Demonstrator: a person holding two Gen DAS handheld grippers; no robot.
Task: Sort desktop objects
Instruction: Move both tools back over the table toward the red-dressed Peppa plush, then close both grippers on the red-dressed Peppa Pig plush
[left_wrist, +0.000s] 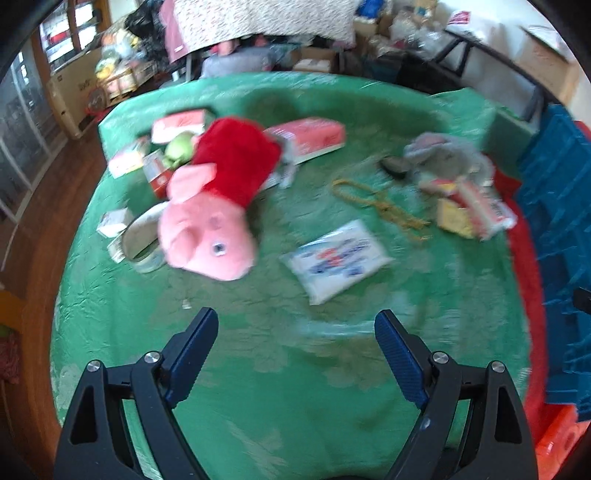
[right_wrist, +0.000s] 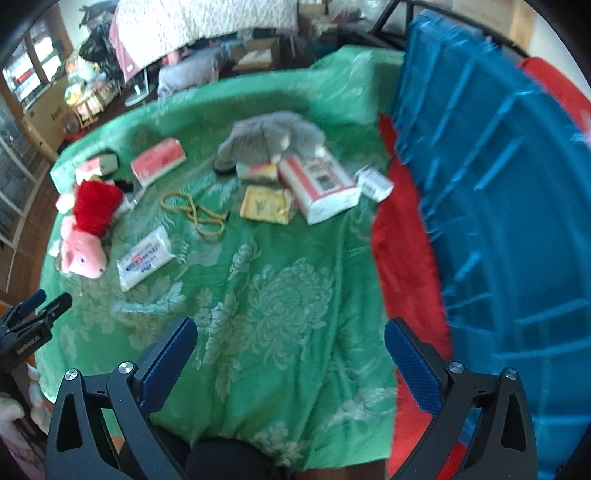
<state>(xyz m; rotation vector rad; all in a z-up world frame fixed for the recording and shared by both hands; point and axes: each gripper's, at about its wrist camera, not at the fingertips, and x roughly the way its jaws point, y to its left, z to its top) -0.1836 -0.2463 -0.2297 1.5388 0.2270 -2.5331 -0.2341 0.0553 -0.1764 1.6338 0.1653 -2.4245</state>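
- Stacked blue ribbed plastic crates (right_wrist: 498, 192) along the right edge of the green floral tablecloth (right_wrist: 280, 295), with a red bin (right_wrist: 402, 266) just below them; probably the sorting destination, nearest the right gripper
- Pink plush pig in a red dress (left_wrist: 218, 199) lying ahead and to the left of the left gripper (left_wrist: 295, 354), long axis slanting from snout nearest up and right to the red body farther off; well apart from the fingertips
- White flat plastic packet with blue and red print (left_wrist: 336, 258) directly ahead of the left gripper, slightly right of centre, long axis tilted up to the right; likely the nearer pick for the left hand
- Left gripper spread wide, nothing between the blue pads (left_wrist: 195, 350)
- Right gripper (right_wrist: 291, 362) likewise gaping and empty, hovering over bare cloth, farther from pig and packet, closer to the crates
- Yellow looped cord (right_wrist: 195, 214) beyond the packet, between both clusters
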